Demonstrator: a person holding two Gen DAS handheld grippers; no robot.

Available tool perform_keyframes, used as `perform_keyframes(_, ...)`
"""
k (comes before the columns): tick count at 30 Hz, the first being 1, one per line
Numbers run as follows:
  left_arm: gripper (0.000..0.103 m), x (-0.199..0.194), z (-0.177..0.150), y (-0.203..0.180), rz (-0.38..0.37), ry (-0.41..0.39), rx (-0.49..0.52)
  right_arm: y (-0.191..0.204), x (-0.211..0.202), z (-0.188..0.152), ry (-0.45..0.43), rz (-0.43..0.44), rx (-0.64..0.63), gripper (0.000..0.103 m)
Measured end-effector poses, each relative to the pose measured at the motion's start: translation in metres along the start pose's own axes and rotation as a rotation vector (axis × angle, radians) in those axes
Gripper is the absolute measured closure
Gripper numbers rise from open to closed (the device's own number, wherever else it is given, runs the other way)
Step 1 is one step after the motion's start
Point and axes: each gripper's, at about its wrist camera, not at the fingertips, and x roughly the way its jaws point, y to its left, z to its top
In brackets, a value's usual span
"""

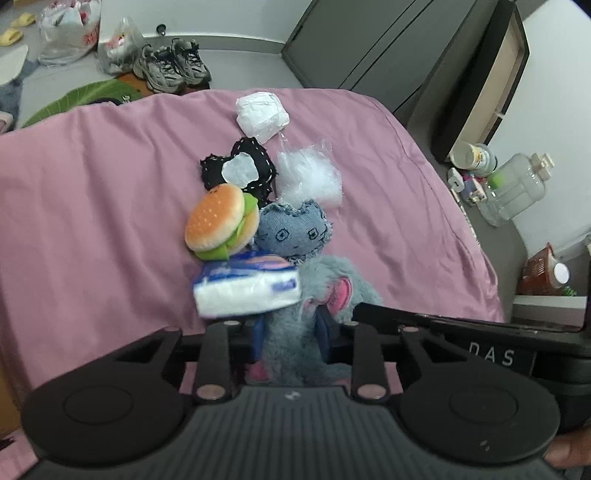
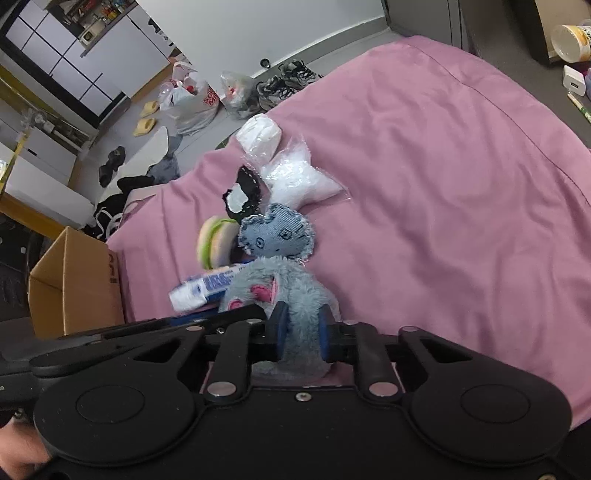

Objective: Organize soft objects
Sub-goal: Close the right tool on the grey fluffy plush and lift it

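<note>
A grey fluffy plush (image 1: 332, 280) with pink ears lies at the near end of a row of soft things on the pink bedsheet (image 1: 92, 184). My left gripper (image 1: 291, 325) is shut on it, fur bulging between the blue pads. From the right, my right gripper (image 2: 303, 325) is shut on the same plush (image 2: 295, 288). A blue-and-white tissue pack (image 1: 243, 291) rests against the plush at my left fingertip and hides it. Beyond lie a burger plush (image 1: 218, 225), a denim cat (image 1: 291, 229), a black fabric piece (image 1: 240, 170), a clear bag of white filling (image 1: 310, 177) and a white bundle (image 1: 262, 112).
An open cardboard box (image 2: 74, 280) stands on the floor by the bed's left edge. Sneakers (image 1: 173, 64) and plastic bags (image 1: 70, 29) sit past the far edge. A side table with a clear jar (image 1: 513, 188) is on the right. A hand (image 1: 569, 450) holds the left tool.
</note>
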Motion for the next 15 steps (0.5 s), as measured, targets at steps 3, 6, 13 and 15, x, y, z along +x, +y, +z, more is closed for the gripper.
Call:
perform_keyframes(3,0.079,-0.009,-0.002,-0.010,0.019,-0.010,0.049,0.005,-0.010,-0.004,-0.026,0.000,-0.010,0.090)
perform_keyframes(6,0.080,-0.024,-0.005,-0.014,0.014,-0.037,0.079,0.006,-0.023,-0.003,-0.048,0.030,-0.002,0.091)
perform_keyframes(13,0.080,-0.061,-0.008,-0.023,0.011,-0.096,0.112,0.022,-0.051,-0.005,-0.108,0.059,-0.002,0.091)
perform_keyframes(15,0.080,-0.070,-0.009,-0.024,0.011,-0.111,0.113,0.028,-0.057,-0.006,-0.129,0.061,-0.010,0.091)
